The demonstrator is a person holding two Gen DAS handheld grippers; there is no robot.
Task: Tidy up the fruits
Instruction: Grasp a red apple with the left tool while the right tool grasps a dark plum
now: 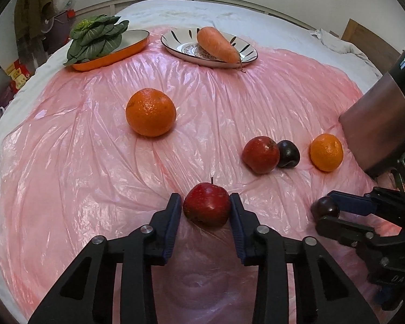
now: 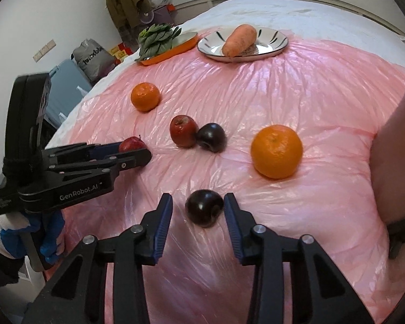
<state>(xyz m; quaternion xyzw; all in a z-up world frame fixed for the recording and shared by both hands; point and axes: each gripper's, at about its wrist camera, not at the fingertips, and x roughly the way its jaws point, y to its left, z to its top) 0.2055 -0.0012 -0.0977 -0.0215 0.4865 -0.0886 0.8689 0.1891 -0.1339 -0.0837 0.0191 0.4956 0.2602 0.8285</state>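
Left gripper (image 1: 205,210) clamps red apple (image 1: 206,204) on pink sheet (image 1: 81,175); lift it straight | my right gripper (image 2: 197,210) brackets dark plum (image 2: 204,207), pads apart; centre, then squeeze gently

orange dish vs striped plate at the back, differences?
The orange dish has an orange outer wall and plain inside; the striped plate is white with dark stripes and a patterned centre. The dish holds leafy greens; the plate holds a carrot. Both sit on the pink sheet.
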